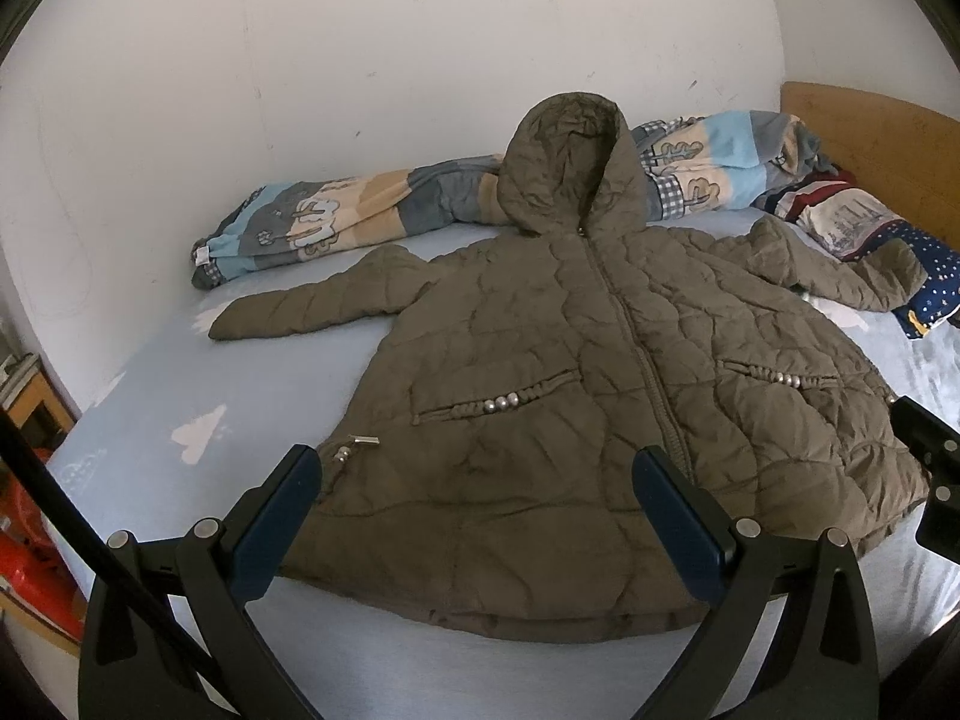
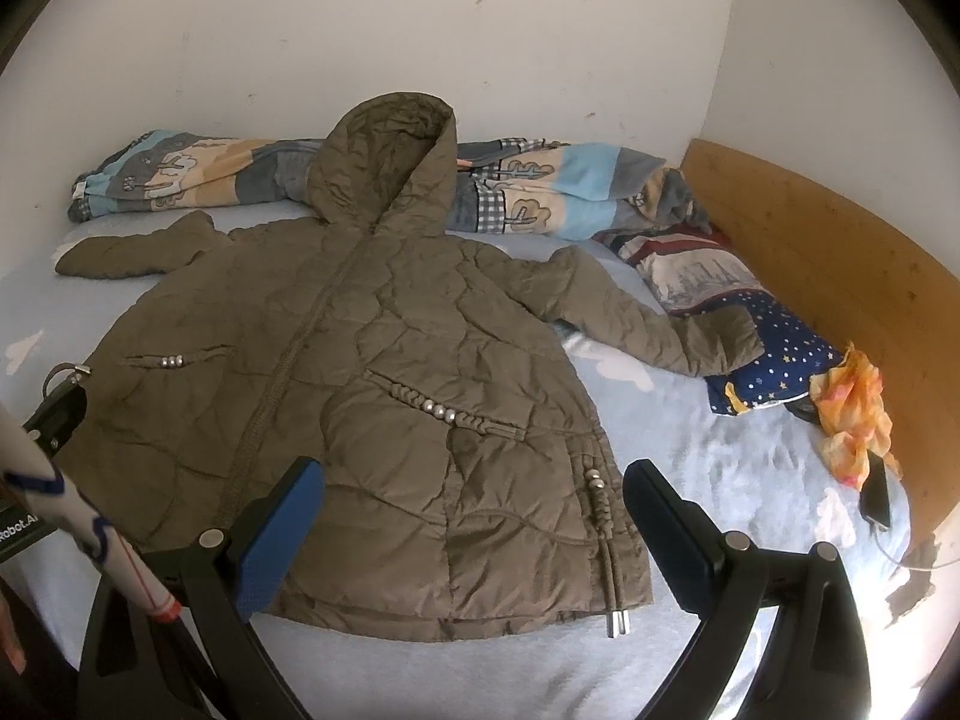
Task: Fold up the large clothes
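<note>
Jacket [image 1: 600,390]: spread flat, zipped, centre of frame on the bed [image 1: 150,408].
Left gripper [image 1: 480,516]: your fingers wide open above the hem, holding nothing.
Right gripper [image 2: 474,516]: likewise open, empty.
Tip: fold the sleeves inward first.

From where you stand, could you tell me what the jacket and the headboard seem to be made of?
Jacket: probably thin synthetic padded fabric, olive and matte, judging by its puffy quilted stitching, with shiny metallic-looking beads at the pockets. Headboard: looks like light wood or wood veneer, given its visible grain.
</note>
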{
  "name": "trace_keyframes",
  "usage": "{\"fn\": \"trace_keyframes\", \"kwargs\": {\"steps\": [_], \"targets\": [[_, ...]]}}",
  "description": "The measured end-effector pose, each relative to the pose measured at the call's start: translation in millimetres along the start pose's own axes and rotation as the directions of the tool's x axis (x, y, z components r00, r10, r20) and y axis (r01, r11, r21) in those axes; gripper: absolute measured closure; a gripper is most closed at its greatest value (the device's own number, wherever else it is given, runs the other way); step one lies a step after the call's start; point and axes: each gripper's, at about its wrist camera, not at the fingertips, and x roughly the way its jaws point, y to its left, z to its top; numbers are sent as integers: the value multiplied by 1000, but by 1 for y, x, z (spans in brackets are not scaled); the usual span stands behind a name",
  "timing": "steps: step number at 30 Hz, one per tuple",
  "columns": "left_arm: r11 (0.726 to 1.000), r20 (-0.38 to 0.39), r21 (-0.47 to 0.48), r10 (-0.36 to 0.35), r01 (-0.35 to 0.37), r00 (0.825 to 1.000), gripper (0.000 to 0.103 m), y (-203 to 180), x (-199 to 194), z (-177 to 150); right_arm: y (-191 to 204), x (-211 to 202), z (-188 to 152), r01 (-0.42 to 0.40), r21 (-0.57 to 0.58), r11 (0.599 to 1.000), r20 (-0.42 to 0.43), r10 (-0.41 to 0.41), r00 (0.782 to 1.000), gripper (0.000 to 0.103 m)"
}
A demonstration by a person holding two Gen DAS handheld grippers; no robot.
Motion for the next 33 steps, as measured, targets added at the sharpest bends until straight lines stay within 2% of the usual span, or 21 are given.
{"fn": "trace_keyframes", "kwargs": {"steps": [33], "targets": [[1000, -3, 22, -2, 2, 1000, 0, -3, -2, -3, 1, 5, 1, -13, 20, 1000, -25, 13, 1000, 2]]}}
